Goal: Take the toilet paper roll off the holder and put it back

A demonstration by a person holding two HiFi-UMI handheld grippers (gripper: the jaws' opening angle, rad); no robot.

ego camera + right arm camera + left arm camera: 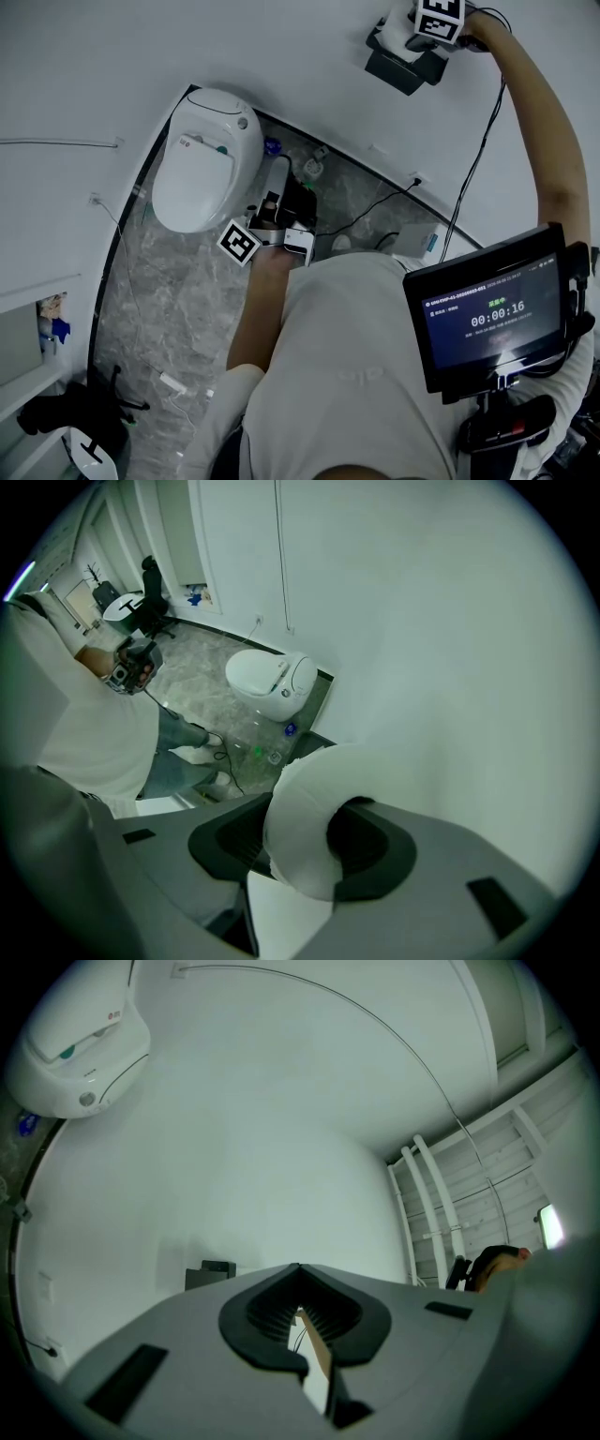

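soft white toilet paper roll point(298, 841) is sitting clamped between the jaws of the right gripper point(302, 794), its dark hollow core facing the right-hand jaw and its long axis lying across the jaws. left gripper point(300, 1290) is hanging clenched on nothing, its ribbed dark pads meeting.

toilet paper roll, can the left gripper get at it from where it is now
Probably not. The left gripper sits low by the person's waist, jaws together, while the toilet paper roll is high against the wall, already clamped in the right gripper.
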